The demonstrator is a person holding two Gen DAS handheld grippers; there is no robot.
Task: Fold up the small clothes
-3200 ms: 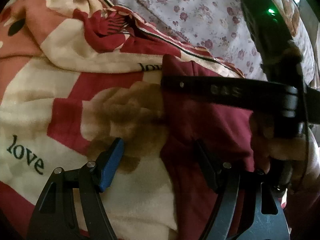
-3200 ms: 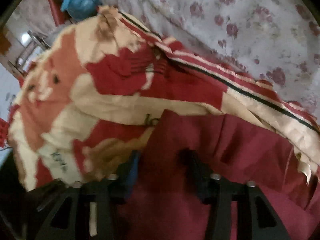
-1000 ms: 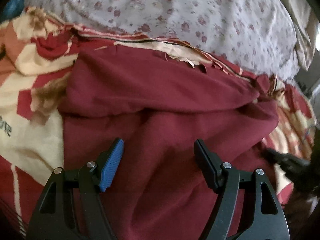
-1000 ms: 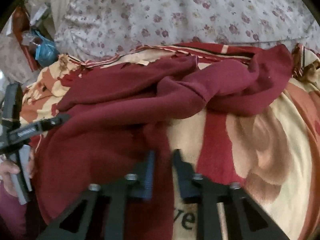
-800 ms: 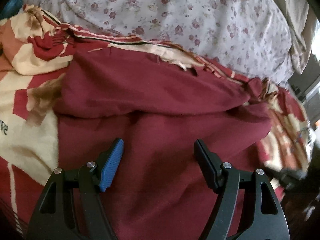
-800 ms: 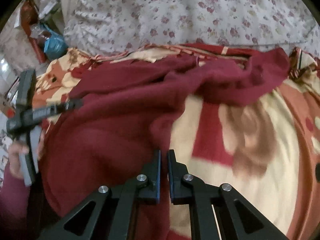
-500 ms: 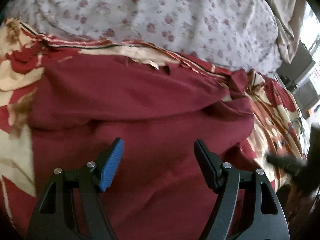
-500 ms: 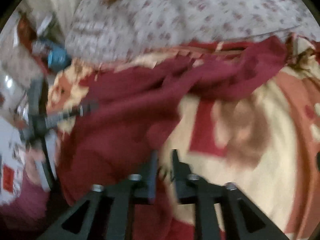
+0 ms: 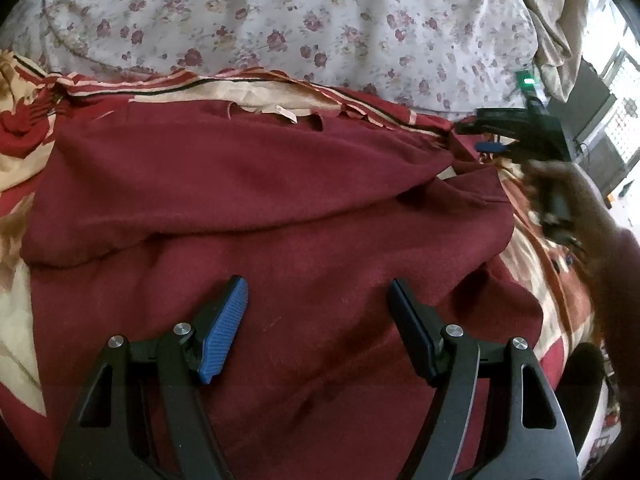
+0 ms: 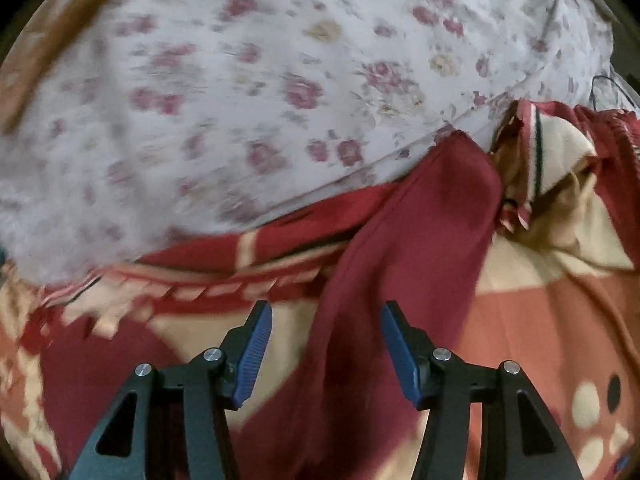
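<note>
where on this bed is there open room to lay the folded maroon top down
The flowered white sheet beyond the striped edge of the red and cream blanket lies bare. Free blanket also shows right of the maroon garment. The middle is crowded: the garment covers it.

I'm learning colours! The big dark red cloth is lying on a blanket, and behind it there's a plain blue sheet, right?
Almost. The dark red cloth does lie on the blanket, but the sheet behind it is white with small reddish flowers, not plain blue. The left wrist view shows this.
</note>
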